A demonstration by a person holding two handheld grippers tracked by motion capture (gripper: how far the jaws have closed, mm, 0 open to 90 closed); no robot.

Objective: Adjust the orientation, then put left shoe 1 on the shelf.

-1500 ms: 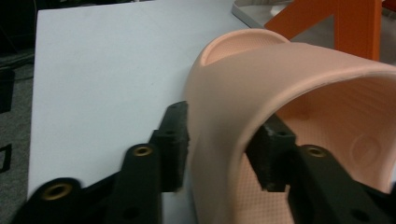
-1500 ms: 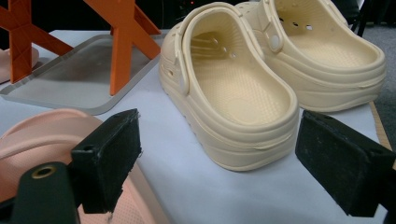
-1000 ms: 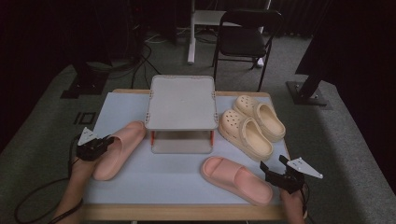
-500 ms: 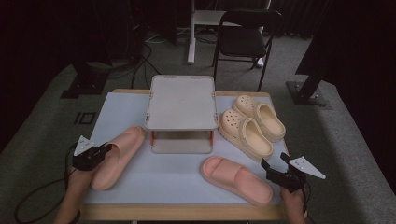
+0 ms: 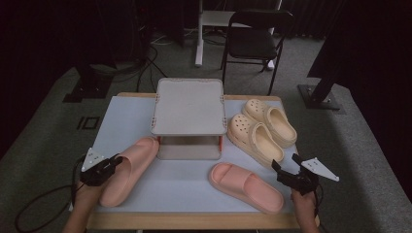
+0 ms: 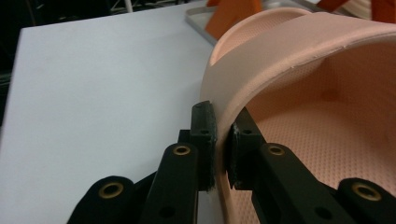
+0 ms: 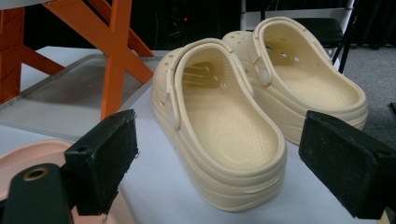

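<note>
At the left edge of the table [image 5: 131, 104], the left gripper [image 5: 112, 164] is being held low by the person's left hand [image 5: 89, 191], and its jaws are being kept clamped on the side wall of the strap of the left pink slide [image 5: 128, 168]. In the left gripper view the same grip is being shown close up: one black pad [image 6: 204, 135] is being pressed against the outside of the strap and the other against its inside. The slide is lying on the table's front left part, with its far end just beside the grey two-level rack [image 5: 188, 108], which is being carried on orange legs [image 7: 119, 51]. A second pink slide [image 5: 245, 187] is lying at the front, right of centre, untouched. Behind it, right of the rack, a pair of cream clogs [image 5: 261, 130] is standing side by side, the two touching. At the front right corner the right gripper [image 5: 286, 172] is being held just beside the second slide's end, with its jaws standing wide apart and nothing between them; the nearer clog [image 7: 219, 130] is being framed between its pads [image 7: 105, 161] in the right gripper view.
</note>
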